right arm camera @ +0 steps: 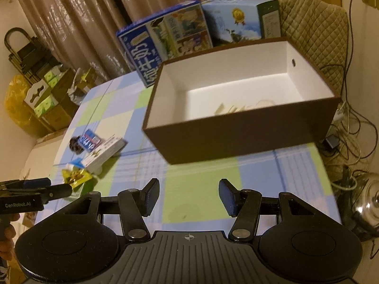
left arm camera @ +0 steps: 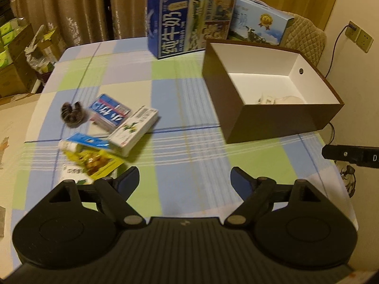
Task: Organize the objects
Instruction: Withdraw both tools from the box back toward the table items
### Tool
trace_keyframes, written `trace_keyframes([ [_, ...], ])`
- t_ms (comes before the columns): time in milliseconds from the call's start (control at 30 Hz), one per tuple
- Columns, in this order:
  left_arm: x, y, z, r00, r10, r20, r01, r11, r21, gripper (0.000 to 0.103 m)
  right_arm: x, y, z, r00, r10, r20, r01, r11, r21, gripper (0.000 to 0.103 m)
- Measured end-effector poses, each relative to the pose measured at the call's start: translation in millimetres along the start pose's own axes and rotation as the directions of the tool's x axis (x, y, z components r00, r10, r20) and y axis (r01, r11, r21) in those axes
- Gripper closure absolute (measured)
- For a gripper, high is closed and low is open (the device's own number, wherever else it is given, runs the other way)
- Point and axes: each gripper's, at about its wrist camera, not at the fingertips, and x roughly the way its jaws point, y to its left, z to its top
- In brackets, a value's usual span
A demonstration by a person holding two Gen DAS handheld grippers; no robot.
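Observation:
A brown box (left arm camera: 279,123) with a white inside stands on the checked tablecloth (left arm camera: 184,99), with a few pale items at its bottom. To its left lies a small pile: a dark hair claw (left arm camera: 72,114), a blue-and-white packet (left arm camera: 109,112), a white carton (left arm camera: 133,133), a tube with a blue label (left arm camera: 83,143) and a yellow packet (left arm camera: 97,163). My left gripper (left arm camera: 184,179) is open above the cloth, right of the pile. My right gripper (right arm camera: 188,195) is open in front of the brown box (right arm camera: 236,137), holding nothing.
Two large blue milk cartons (left arm camera: 189,21) stand at the table's far edge, behind the brown box. A quilted chair back (left arm camera: 305,37) is at the far right. Stacked cartons (left arm camera: 14,54) sit on the floor at the left, cables and a metal kettle (right arm camera: 367,206) on the right.

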Motion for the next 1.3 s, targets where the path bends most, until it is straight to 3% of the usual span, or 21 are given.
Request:
trace_keyframes([
  [800,-32.6,86.8,-45.0,0.999,0.034,0.006,-0.033,0.997,-0.068,0.020,19.5,88.3,-41.2,0.999,0.011,-0.050,-0.014,0.999,-0.053,0.050],
  [1300,-35.7,139.6,-61.1,0.995,0.098,-0.013,-0.099,0.986,-0.133,0.020,64.3,133.0,-55.8,0.990,0.045,-0.134,-0.059,0.993,-0.104,0.050],
])
